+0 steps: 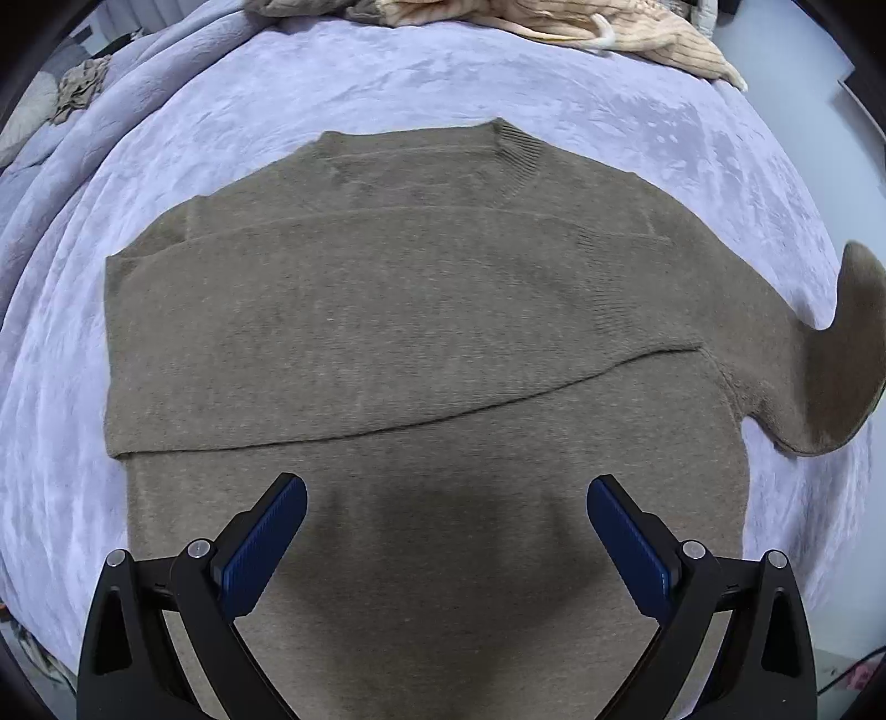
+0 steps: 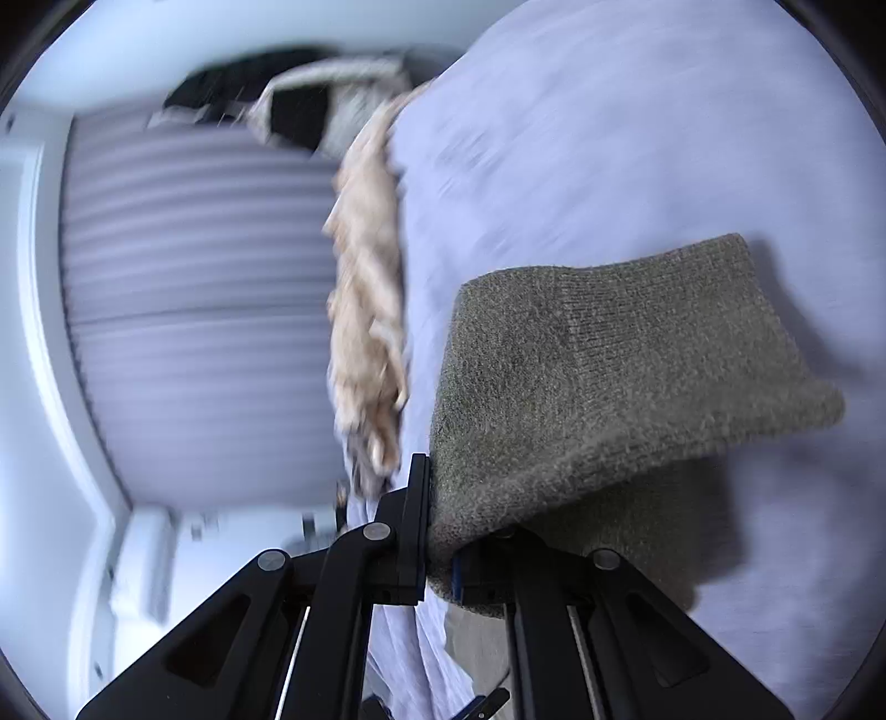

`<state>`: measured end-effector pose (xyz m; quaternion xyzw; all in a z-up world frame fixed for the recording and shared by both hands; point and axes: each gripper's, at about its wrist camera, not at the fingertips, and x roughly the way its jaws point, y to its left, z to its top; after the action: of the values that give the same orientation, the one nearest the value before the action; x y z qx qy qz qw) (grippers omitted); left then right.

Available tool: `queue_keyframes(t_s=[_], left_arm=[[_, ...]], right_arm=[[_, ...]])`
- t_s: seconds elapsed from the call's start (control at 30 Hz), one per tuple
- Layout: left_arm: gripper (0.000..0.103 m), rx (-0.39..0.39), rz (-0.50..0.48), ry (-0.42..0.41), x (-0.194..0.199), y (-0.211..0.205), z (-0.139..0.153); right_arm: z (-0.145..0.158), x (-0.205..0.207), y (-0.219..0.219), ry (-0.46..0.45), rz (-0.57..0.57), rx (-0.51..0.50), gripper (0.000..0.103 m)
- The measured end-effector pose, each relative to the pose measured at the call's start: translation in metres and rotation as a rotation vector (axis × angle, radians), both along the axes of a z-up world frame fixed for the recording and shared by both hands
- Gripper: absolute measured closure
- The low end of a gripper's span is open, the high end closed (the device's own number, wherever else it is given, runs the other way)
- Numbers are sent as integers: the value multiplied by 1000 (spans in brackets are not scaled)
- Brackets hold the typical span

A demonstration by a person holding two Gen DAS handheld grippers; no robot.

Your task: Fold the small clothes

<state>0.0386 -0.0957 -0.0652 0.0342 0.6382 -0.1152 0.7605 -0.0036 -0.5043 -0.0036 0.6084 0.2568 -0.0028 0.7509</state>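
Note:
An olive-brown knit sweater point(image 1: 421, 332) lies flat on a lavender blanket point(image 1: 387, 77), collar away from me. Its left sleeve is folded across the chest. Its right sleeve point(image 1: 819, 376) is lifted off the blanket at the right edge. My left gripper point(image 1: 446, 493) is open and empty, hovering over the lower body of the sweater. In the right wrist view my right gripper point(image 2: 443, 531) is shut on the sweater's sleeve cuff point(image 2: 598, 376), which drapes over the fingers above the blanket point(image 2: 637, 138). That view is motion-blurred.
A cream knit garment point(image 1: 554, 22) lies at the far edge of the blanket; it also shows in the right wrist view point(image 2: 368, 310). A crumpled beige cloth point(image 1: 80, 88) sits far left. Pleated blinds point(image 2: 199, 310) and the floor lie beyond the bed edge.

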Motion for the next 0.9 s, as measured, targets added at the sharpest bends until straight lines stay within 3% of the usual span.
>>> queue_keyframes(t_s=[0.2,0.3,0.43,0.57,0.67,0.7,0.73,0.8,0.9], left_arm=[[1,9,93,-6,4,49,-4],[1,17,148,1,4,76,-8],[1,22,216,8,-4,116,-13],[1,20,262,20,-11,144,-20],[1,10,281,26,-17,161,-24],[1,6,285,27,-19,166,-24],[1,1,289,26,-21,172,-24],[1,-6,294,20,-22,180,-23],[1,-18,301,9,-24,195,-18]], right_arm=[[3,102,126,34,393,-198,97],[-23,134,192,106,560,-270,97],[-78,155,264,271,737,-362,97],[-110,154,281,411,739,-417,90],[-101,139,267,396,630,-366,65],[-98,137,261,384,584,-356,64],[-93,138,255,366,554,-347,64],[-83,142,263,339,564,-389,97],[-62,146,296,280,662,-527,97]])
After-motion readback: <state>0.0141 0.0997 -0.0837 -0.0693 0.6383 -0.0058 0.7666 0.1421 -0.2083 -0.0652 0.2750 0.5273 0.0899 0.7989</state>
